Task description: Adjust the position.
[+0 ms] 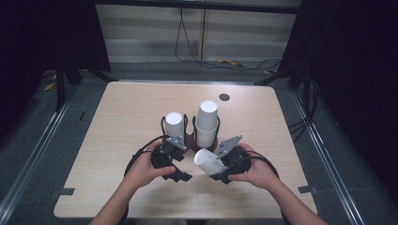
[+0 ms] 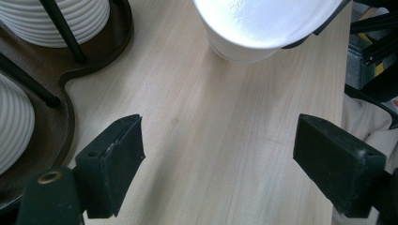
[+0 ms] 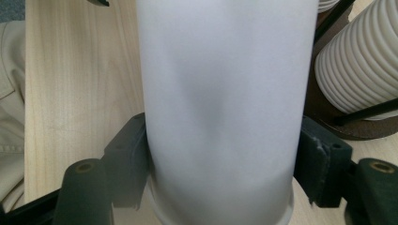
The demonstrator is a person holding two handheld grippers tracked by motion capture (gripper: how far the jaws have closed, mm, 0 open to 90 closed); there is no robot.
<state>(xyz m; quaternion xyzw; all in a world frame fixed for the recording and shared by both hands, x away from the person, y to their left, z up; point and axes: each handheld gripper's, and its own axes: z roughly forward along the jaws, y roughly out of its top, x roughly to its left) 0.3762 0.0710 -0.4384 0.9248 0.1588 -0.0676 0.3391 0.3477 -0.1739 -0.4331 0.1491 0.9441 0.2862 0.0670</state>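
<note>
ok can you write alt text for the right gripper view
A smooth white paper cup is clamped between the right gripper's two black jaws, seen close up. Behind it lies a light wooden table, and at the right edge a ribbed white cup stands in a dark brown holder with thin black wire posts.

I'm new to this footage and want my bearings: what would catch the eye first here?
The white paper cup clamped sideways in the right gripper, near the table's front middle. Behind it, a dark holder carries two stacks of ribbed white cups, the right stack taller. The left gripper hangs open over bare wood, its fingers wide apart.
</note>
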